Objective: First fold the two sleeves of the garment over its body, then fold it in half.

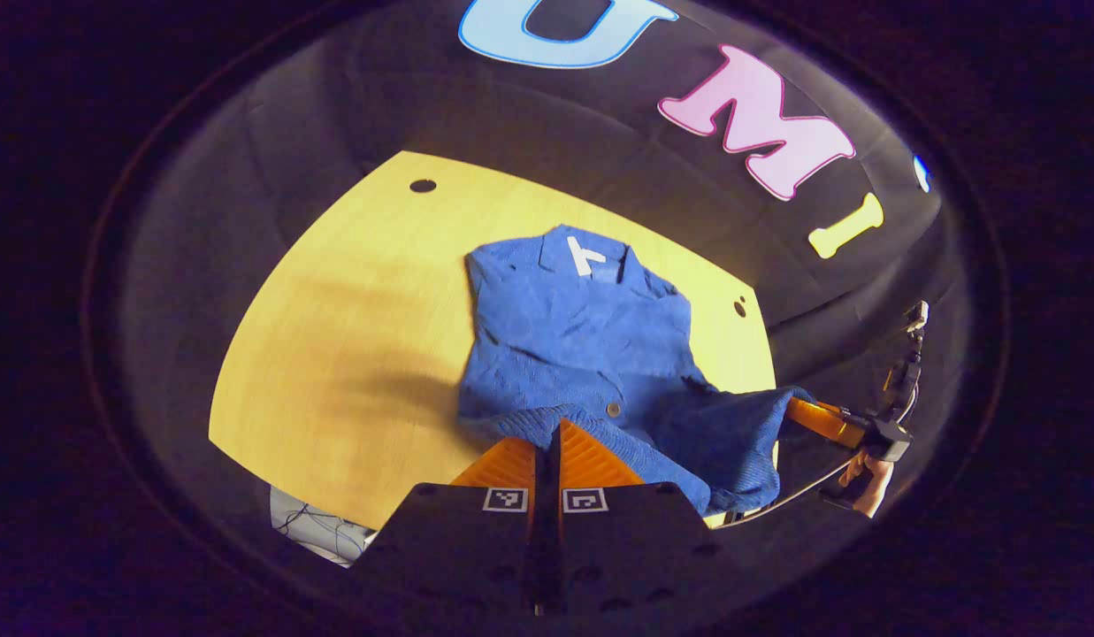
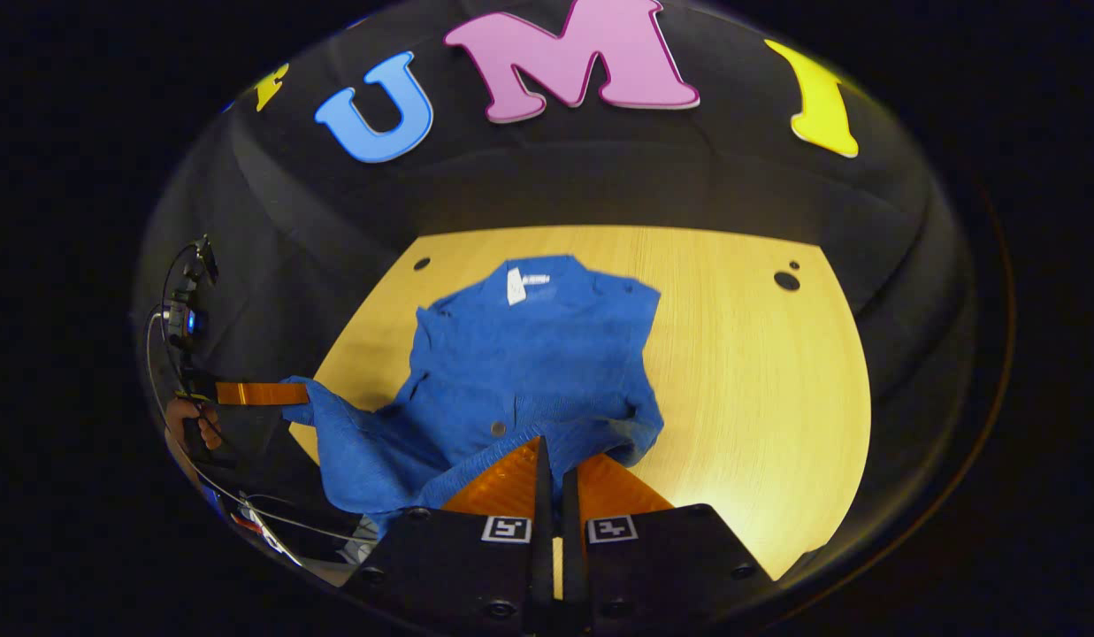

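Blue garment [image 1: 582, 345] lies on the wooden worktop [image 1: 352, 354], collar toward the far wall, sleeves folded over its body. Left tool [image 1: 551, 438] has its fingers pressed together on the near hem's corner; right tool [image 2: 551, 456] is likewise pinched on the other hem corner, both corners lifted off the worktop.

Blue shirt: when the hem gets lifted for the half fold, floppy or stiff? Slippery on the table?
Probably floppy: the blue shirt sags between the two hand-held grippers and bunches at the hem. Likely light, since pinched edges alone lift it. The knit looks textured and the wooden table smooth, so it may drag rather than glide; hard to say.
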